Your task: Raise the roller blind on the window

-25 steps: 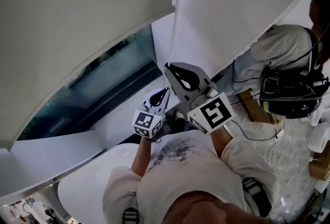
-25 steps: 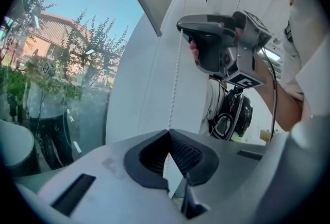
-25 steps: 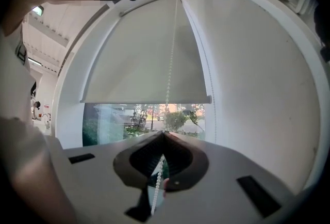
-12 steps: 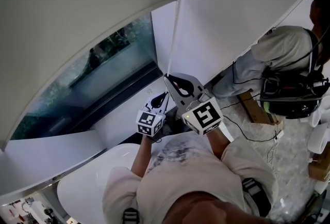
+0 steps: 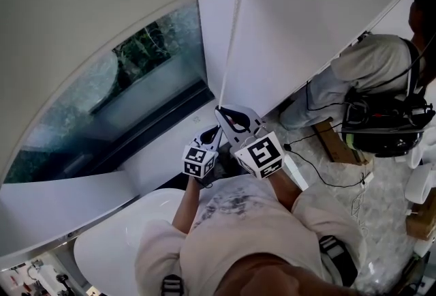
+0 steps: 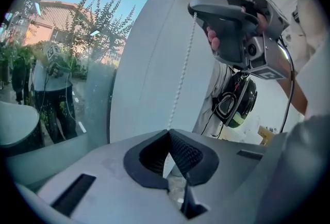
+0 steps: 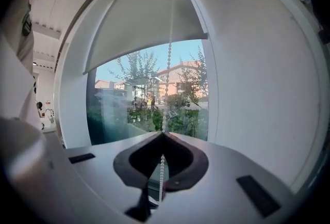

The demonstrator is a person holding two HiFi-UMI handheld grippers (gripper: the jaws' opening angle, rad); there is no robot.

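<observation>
White sill (image 5: 153, 161), trees beyond the glass (image 5: 146, 80). Roller blind (image 5: 82, 22) hangs partly raised. Left gripper (image 5: 219, 129) and right gripper (image 5: 219, 110) both pinch its bead chain (image 5: 230, 49).

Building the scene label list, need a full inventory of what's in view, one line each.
roller blind: 1, pale grey, part-raised over the window top
window glass: 1, clear, trees outside, below the blind
bead chain: 1, white, hanging right of the glass
bathtub: 1, white, below the window
second person: 1, pale top, black gear, far right
left tongs: 1, grey, shut on the bead chain
right tongs: 1, grey, shut on the bead chain, above the left
</observation>
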